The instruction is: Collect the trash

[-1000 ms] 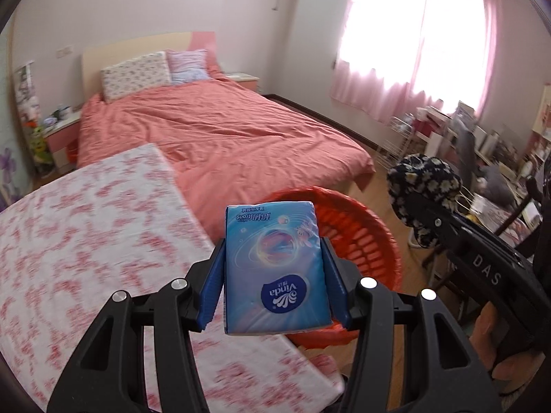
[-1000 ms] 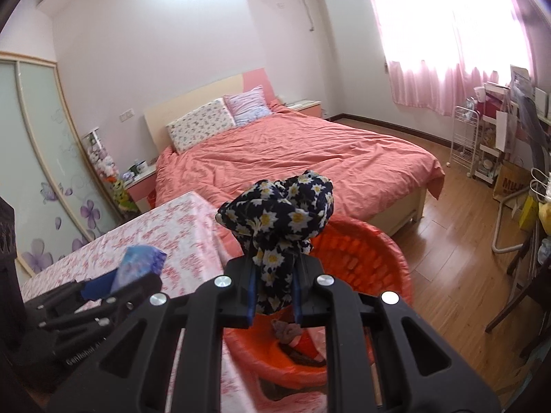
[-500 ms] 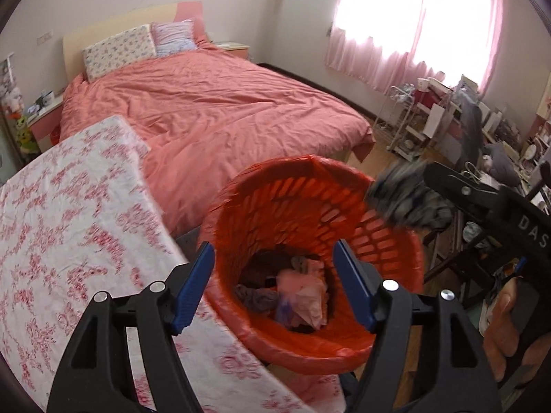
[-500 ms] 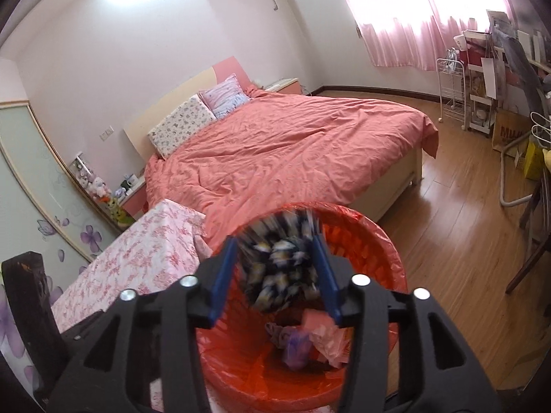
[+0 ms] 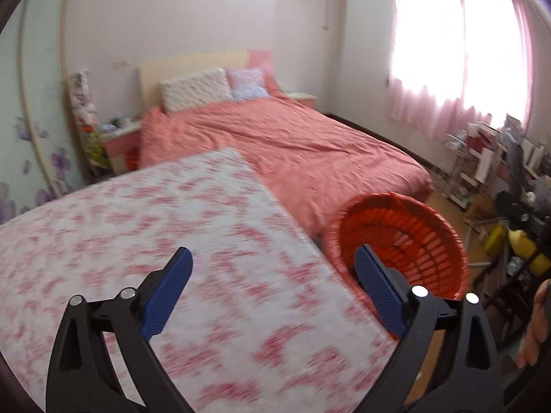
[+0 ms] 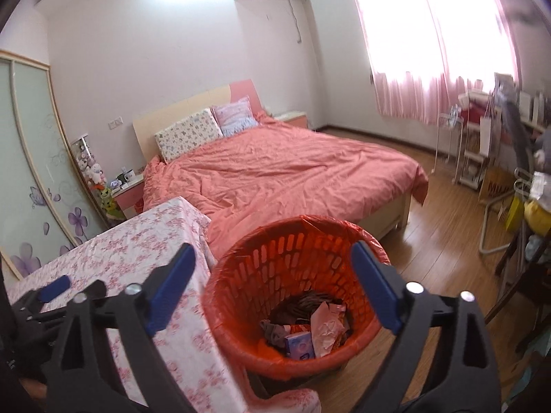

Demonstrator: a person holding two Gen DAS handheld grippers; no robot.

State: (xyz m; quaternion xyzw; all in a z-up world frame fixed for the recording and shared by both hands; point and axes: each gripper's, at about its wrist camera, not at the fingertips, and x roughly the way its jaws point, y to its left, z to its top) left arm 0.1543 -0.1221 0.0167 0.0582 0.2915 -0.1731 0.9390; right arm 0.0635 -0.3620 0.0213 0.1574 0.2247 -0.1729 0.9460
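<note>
An orange slatted basket stands on the floor beside the table; it also shows in the left wrist view. Inside lie a blue tissue pack, pink crumpled paper and dark cloth. My right gripper is open and empty above the basket. My left gripper is open and empty over the table with the pink floral cloth, at its right edge. The left gripper also shows at the lower left of the right wrist view.
A bed with a coral cover lies behind the basket and table. A wardrobe with flower decals is at the left. Wooden floor runs to the right, with racks and clutter along the window wall.
Both grippers opened and dropped their loads: the tissue pack and the flowered dark cloth now lie in the basket. The left gripper swung left, back over the table.
</note>
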